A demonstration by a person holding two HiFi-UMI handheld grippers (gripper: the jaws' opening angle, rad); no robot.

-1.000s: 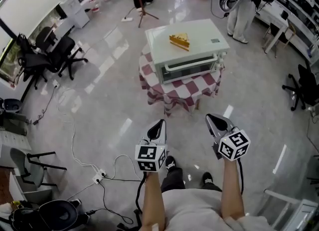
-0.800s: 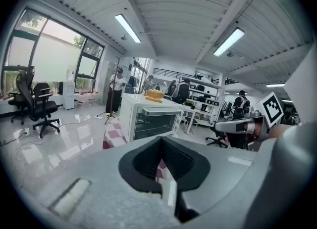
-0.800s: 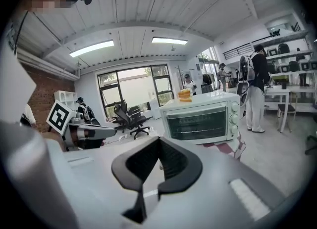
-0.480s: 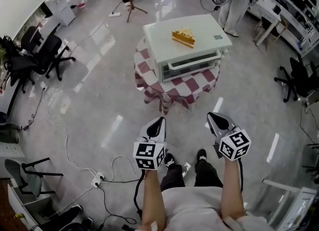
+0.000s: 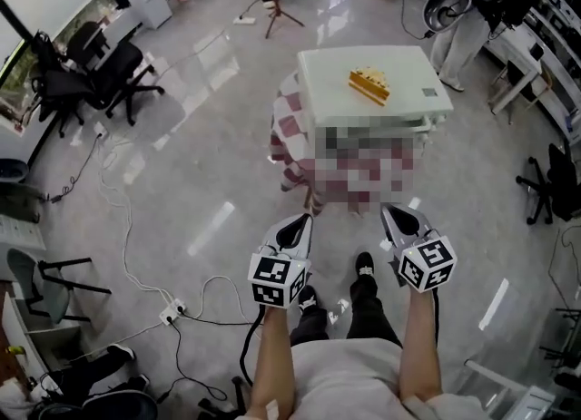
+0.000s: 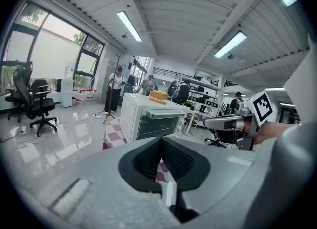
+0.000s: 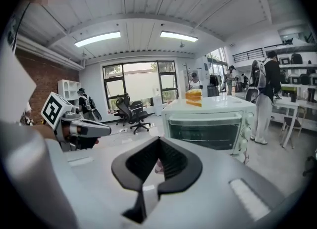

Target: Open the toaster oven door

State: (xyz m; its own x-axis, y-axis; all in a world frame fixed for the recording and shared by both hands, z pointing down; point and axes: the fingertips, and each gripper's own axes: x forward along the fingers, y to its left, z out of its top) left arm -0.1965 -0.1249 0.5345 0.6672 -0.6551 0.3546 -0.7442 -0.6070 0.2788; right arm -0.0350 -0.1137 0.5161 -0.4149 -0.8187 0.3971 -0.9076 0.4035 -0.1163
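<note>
The toaster oven (image 5: 399,105) stands on a checkered-cloth worktop (image 5: 287,132) with its door closed and a layered yellow food slice (image 5: 369,84) on top. Well short of the oven, the left hand-held gripper (image 5: 298,224) and the right hand-held gripper (image 5: 394,217) hang over the floor, each with its jaws together and empty.

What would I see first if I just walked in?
A white toaster oven sits on a red-checked table in the middle of the shiny floor, with a yellow cake slice on top. Nearer, the left tongs and right tongs point toward it, both shut and empty.
</note>
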